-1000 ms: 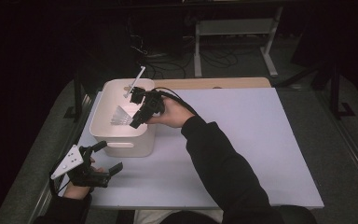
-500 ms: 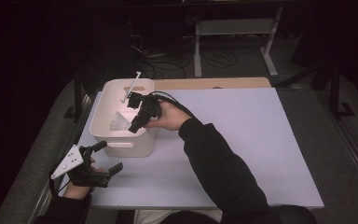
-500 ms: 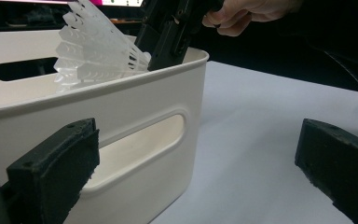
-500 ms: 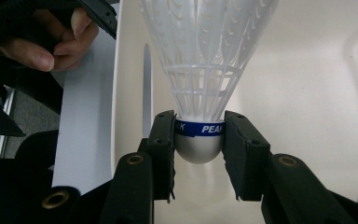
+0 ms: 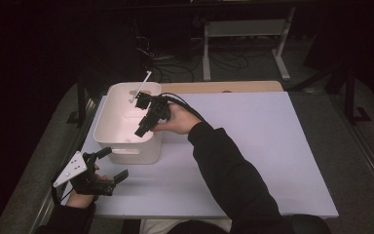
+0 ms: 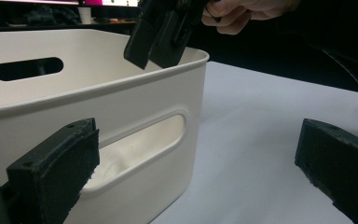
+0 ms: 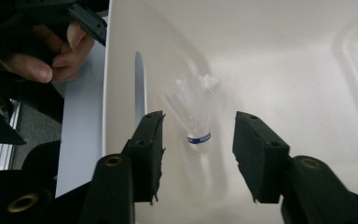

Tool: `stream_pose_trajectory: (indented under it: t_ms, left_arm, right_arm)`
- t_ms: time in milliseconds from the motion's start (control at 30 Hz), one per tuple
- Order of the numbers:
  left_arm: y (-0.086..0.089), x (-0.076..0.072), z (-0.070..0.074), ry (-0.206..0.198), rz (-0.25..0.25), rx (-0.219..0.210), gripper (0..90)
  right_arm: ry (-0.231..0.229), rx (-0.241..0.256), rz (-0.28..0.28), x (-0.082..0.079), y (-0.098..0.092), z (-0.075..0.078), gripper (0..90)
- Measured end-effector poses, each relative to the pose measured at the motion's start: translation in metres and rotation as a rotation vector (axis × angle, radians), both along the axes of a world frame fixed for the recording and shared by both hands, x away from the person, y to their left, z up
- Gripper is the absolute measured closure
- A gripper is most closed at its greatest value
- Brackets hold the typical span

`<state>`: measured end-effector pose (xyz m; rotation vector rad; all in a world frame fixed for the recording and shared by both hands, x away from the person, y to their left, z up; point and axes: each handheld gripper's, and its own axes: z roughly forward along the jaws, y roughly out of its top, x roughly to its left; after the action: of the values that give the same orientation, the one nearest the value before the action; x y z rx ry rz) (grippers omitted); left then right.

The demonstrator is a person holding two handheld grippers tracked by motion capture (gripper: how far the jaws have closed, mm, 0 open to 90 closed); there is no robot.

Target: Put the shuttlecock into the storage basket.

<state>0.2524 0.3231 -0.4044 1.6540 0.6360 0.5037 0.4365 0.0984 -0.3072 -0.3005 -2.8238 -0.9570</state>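
While dark floor surrounds it, white table (image 5: 253, 146) bears bin (image 5: 121, 146).

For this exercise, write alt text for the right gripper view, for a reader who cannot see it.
A white shuttlecock with a blue band lies inside a white bin, framed between the open black jaws of the right gripper. At upper left, beyond the bin's wall, a hand holds the left gripper.

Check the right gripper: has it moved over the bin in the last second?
Barely: the right gripper still hangs open over the white bin's near-right corner, shuttlecock below.
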Motion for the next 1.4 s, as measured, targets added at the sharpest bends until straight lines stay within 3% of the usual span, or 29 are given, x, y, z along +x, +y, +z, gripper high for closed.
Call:
stream_pose_trajectory:
  t_ms: [133,167,267,300,433,500,833,1400]
  left_arm:
    - [0.0,0.0,0.0,0.001,0.001,-0.002,0.0]
    - [0.0,0.0,0.0,0.001,0.001,-0.002,0.0]
    - [0.0,0.0,0.0,0.0,0.002,-0.004,0.0]
    - [0.0,0.0,0.0,0.0,0.002,-0.003,0.0]
    - [0.0,0.0,0.0,0.001,0.001,-0.002,0.0]
    - [0.0,0.0,0.0,0.002,0.002,-0.002,0.0]
    - [0.0,0.0,0.0,0.002,0.002,-0.001,0.0]
    - [-0.001,0.0,0.0,0.001,0.003,0.004,0.0]
  right_arm:
    - [-0.007,0.01,-0.004,0.001,-0.002,0.002,45.0]
    - [-0.019,0.015,-0.025,0.002,-0.007,0.006,34.6]
    - [-0.026,0.018,-0.036,0.002,-0.01,0.008,30.4]
    - [-0.036,0.019,-0.053,0.002,-0.012,0.009,25.1]
    - [-0.047,0.031,-0.066,0.002,-0.015,0.012,21.6]
    - [-0.058,0.069,-0.085,0.002,-0.022,0.017,15.2]
    - [-0.093,0.095,-0.129,0.001,-0.039,0.021,2.7]
    - [-0.123,0.13,-0.174,-0.002,-0.071,0.025,0.0]
